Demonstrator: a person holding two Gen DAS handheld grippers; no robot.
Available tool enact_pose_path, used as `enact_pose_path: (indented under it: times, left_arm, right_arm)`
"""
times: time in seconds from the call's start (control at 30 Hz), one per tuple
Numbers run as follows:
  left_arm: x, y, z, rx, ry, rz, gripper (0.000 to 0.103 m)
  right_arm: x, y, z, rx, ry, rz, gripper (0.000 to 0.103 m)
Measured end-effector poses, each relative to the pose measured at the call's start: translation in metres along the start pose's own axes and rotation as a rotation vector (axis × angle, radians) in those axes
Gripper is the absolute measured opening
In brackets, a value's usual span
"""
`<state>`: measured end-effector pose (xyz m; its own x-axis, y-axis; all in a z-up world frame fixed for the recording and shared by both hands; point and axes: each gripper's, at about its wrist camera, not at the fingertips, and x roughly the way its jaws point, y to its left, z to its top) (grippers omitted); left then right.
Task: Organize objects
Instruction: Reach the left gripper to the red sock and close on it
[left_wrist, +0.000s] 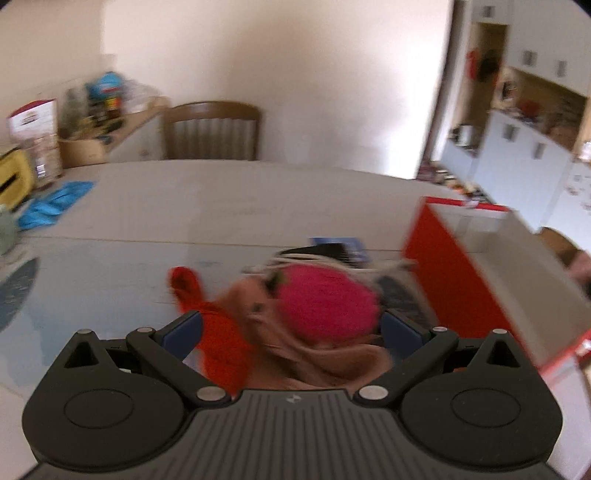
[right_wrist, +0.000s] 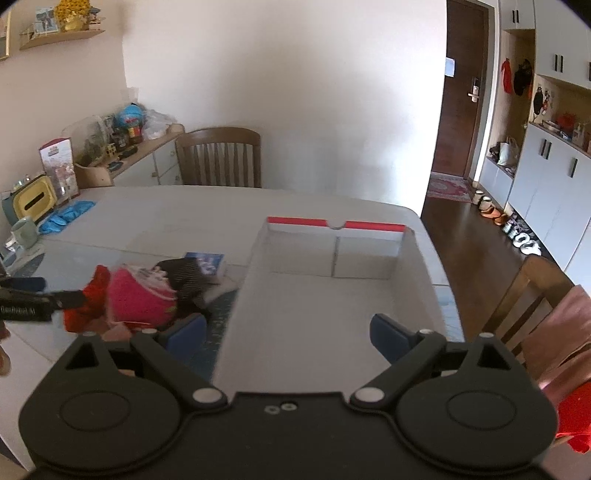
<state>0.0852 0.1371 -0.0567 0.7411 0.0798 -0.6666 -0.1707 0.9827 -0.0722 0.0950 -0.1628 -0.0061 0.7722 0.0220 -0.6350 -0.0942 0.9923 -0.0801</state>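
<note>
Your box with the red rim stands on the bench and shows nothing inside, so the sorting seems hardly begun. The pile of soft things lies left of the box, just beside it. Your left hand-held gripper is spread around the pink item, which is blurred; I cannot tell if it grips. Your right hand-held gripper is spread and holds nothing, above the near edge of the box.

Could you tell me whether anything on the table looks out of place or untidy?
Yes: a jumbled heap of clothes, with a pink knitted hat and a red garment, lies loose on the table beside the open red-edged box, which holds nothing.
</note>
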Motion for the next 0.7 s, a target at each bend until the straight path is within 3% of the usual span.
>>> enact_pose_path:
  times: [0.37,0.7]
  left_arm:
    - [0.064,0.039,0.01,-0.013,0.105,0.203,0.102]
    - [0.108,0.063,0.004,-0.077,0.239,0.247,0.1]
  right_arm:
    - [0.024,-0.053,0.003,0.029,0.035,-0.085,0.095]
    - [0.059,-0.089,-0.005,0.048,0.119,-0.162,0.092]
